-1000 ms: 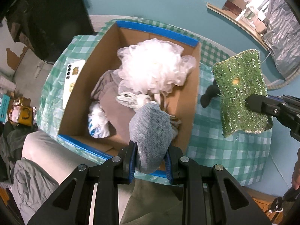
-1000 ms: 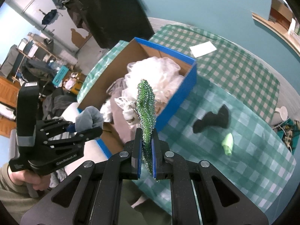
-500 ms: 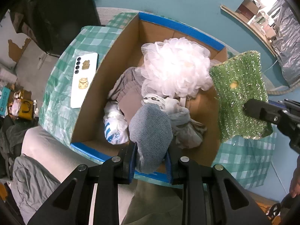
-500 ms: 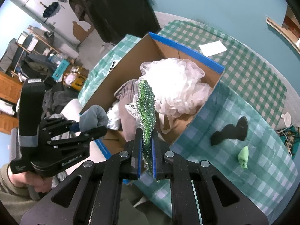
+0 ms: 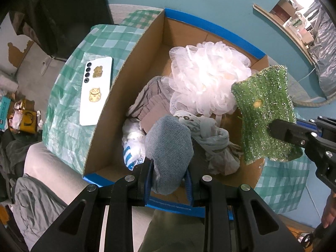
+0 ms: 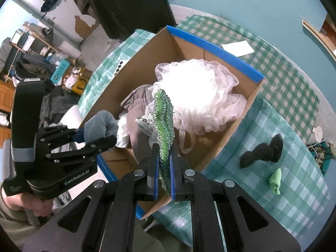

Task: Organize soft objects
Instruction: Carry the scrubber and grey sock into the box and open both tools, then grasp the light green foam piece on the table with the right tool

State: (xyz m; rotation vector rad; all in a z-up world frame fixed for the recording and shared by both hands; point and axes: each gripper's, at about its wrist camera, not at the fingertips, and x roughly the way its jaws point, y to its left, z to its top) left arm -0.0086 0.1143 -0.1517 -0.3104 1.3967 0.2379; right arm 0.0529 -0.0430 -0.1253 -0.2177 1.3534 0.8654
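Note:
My left gripper [image 5: 168, 174] is shut on a grey-blue cloth [image 5: 169, 151] and holds it over the near end of a cardboard box with blue tape on its rim [image 5: 212, 27]. My right gripper [image 6: 163, 172] is shut on a glittery green sponge [image 6: 163, 121] above the box's right side; the sponge also shows in the left wrist view [image 5: 264, 113]. Inside the box lie a white mesh bath pouf [image 5: 205, 79], grey cloths [image 5: 151, 96] and a white plastic bag [image 5: 132, 140]. The left gripper with its cloth shows in the right wrist view [image 6: 98, 134].
The box stands on a green checked tablecloth [image 6: 289, 142]. A white phone [image 5: 95, 92] lies left of the box. A black twisted object [image 6: 262, 151], a small green item [image 6: 275, 180] and a white paper [image 6: 238, 48] lie right of the box. A grey couch [image 5: 42, 168] is near.
Both grippers have moved forward over the box with their loads. The green sponge has gone from beside the box's right wall to above its inside. The box now looks closer.

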